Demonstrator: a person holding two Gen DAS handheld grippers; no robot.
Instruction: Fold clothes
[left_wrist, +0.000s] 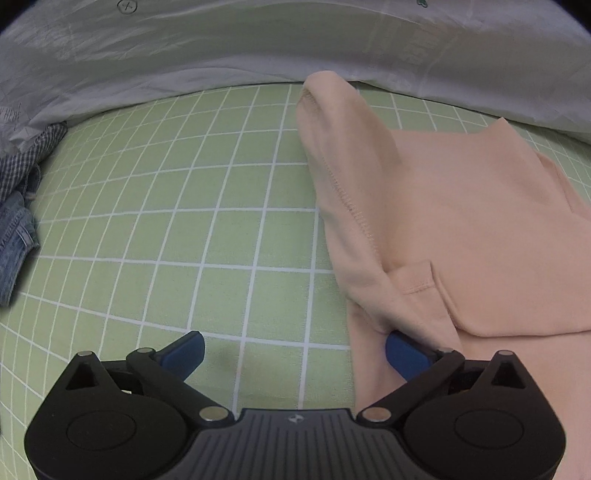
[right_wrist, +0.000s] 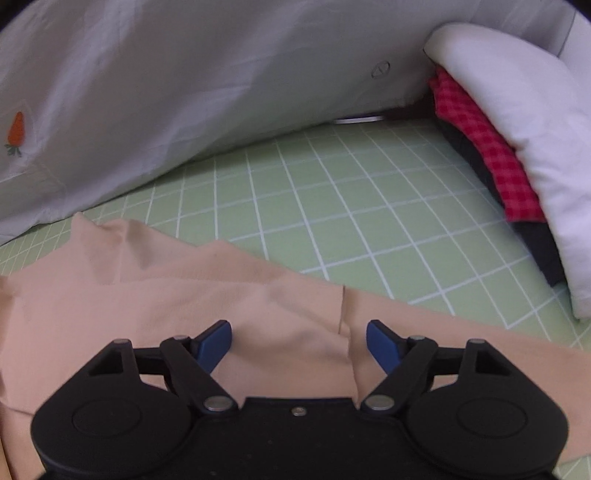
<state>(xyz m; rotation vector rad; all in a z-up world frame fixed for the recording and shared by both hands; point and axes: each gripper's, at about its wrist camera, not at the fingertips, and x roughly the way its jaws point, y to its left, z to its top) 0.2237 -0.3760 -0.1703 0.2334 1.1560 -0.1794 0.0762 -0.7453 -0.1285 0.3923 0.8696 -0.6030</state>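
A peach sweatshirt (left_wrist: 461, 229) lies on the green grid mat (left_wrist: 184, 221), at the right of the left wrist view, with one sleeve (left_wrist: 343, 147) folded along its left edge. My left gripper (left_wrist: 295, 350) is open and low over the mat; its right finger (left_wrist: 402, 350) touches the garment's left edge, partly under a fold. In the right wrist view the sweatshirt (right_wrist: 184, 295) fills the lower half. My right gripper (right_wrist: 299, 343) is open just above it, jaws either side of a crease (right_wrist: 345, 332).
A white sheet (left_wrist: 258, 48) bounds the mat at the back, with a carrot print (right_wrist: 16, 129). Checked and denim clothes (left_wrist: 18, 206) lie at the far left. A stack with red checked and dark cloth under a white layer (right_wrist: 491, 155) sits at right.
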